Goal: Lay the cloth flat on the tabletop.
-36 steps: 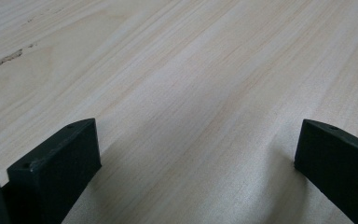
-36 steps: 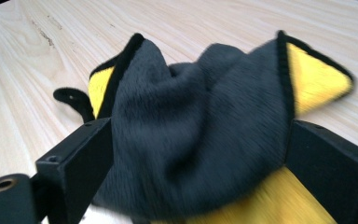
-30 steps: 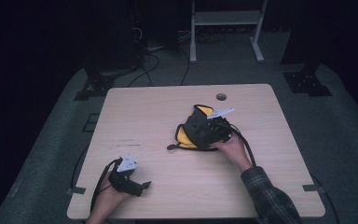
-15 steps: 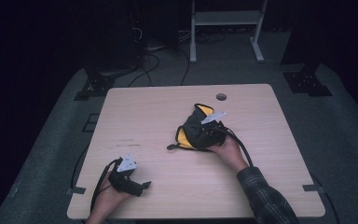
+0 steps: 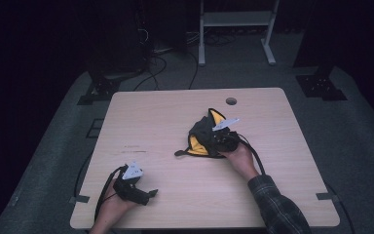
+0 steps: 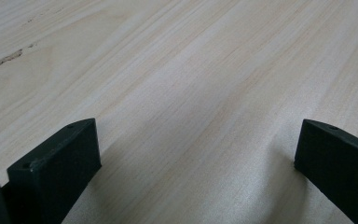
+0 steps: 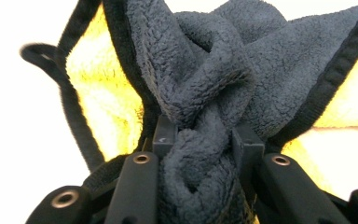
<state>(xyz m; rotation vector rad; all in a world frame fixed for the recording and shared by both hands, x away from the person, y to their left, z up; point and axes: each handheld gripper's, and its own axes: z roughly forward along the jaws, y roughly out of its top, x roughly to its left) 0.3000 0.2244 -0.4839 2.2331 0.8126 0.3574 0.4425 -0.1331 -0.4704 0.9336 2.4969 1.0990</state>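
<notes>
Right tool (image 7: 200,140) just closed, pinching bunched dark grey-and-yellow cloth (image 7: 214,79), left tool (image 6: 196,154) spread wide over bare table (image 6: 177,60).

A pale wooden table (image 5: 165,122) carries a crumpled dark-grey and yellow cloth (image 5: 203,139) just right of centre, toward three o'clock. A round cable hole (image 5: 231,101) sits near twelve o'clock.

Your right gripper (image 7: 200,140) has just been closing its jaws, and now they pinch a bunched fold of the dark grey and yellow cloth (image 5: 205,138) between them. A second ago they stood wide over it. The cloth is now slightly more gathered under that gripper.
</notes>
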